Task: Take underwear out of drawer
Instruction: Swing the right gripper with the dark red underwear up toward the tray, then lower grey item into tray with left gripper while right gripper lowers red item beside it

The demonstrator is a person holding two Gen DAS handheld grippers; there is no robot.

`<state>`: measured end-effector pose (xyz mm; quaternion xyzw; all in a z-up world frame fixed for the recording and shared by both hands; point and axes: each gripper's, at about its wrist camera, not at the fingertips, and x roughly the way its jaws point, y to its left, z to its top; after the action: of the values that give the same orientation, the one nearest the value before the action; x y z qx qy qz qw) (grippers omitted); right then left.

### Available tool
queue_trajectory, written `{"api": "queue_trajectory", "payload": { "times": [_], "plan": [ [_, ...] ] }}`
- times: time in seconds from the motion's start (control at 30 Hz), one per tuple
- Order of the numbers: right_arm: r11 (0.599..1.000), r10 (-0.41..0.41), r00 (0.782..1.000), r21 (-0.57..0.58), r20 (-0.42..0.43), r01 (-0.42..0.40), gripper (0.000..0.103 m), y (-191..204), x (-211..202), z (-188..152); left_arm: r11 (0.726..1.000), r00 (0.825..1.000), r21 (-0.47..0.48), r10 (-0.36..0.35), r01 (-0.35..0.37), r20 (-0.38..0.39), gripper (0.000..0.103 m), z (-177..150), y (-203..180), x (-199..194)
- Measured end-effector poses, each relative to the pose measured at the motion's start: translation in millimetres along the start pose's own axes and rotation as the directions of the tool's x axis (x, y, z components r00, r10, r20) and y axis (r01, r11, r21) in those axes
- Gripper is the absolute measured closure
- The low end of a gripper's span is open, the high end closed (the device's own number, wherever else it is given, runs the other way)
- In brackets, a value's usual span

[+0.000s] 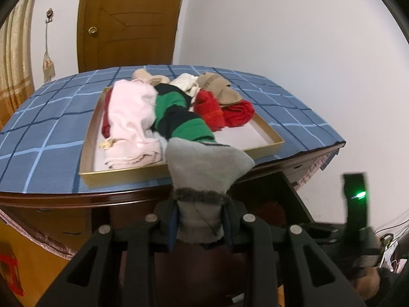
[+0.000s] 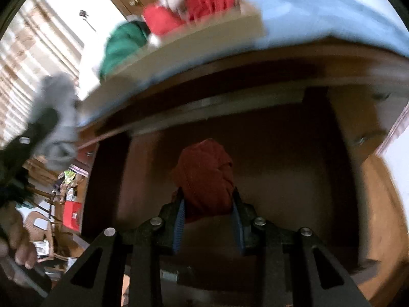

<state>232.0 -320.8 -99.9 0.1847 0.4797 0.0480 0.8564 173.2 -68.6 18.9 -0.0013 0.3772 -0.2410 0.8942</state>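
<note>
The left tongs (image 1: pixel 200 220) are clamping a grey garment (image 1: pixel 204 168), whose upper part is fanning out above the fingertips and covering the near edge of the shallow tray (image 1: pixel 265 143). That tray is sitting on the counter (image 1: pixel 51 128), which is wearing a blue checked cloth, and is holding a pink piece (image 1: pixel 130 117), a green and black striped piece (image 1: pixel 179 117), red ones (image 1: pixel 222 112) and beige ones (image 1: pixel 219 87) heaped together; where one ends and the next begins is hard to make out. Below the counter edge the open drawer (image 1: pixel 281 199) is lying in shadow, so its contents are barely showing from the left wrist.

The right tongs (image 2: pixel 208 212) are squeezing a dark red piece of underwear (image 2: pixel 204 176) inside the drawer (image 2: pixel 306 179); its lower part is tucked behind the blue pads (image 2: pixel 179 225). The right wrist view is smeared by motion blur, leaving the tray above a pale streak. At the left edge of that view, the left tongs (image 2: pixel 38 130) and the grey garment (image 2: pixel 61 117) are appearing as a blurred shape.
</note>
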Motion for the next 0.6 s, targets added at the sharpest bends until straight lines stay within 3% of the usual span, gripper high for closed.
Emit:
{"api": "queue_trajectory", "payload": {
  "times": [0.3, 0.6],
  "plan": [
    [0.992, -0.032, 0.973, -0.108, 0.228, 0.058, 0.068, 1, -82, 34, 0.999, 1.000, 0.036, -0.012, 0.012, 0.010, 0.076, 8, -27, 1],
    [0.986, -0.041, 0.944, -0.141, 0.326, 0.092, 0.068, 6, -97, 72, 0.999, 0.998, 0.047, -0.018, 0.016, 0.059, 0.076, 39, -46, 8]
  ]
}}
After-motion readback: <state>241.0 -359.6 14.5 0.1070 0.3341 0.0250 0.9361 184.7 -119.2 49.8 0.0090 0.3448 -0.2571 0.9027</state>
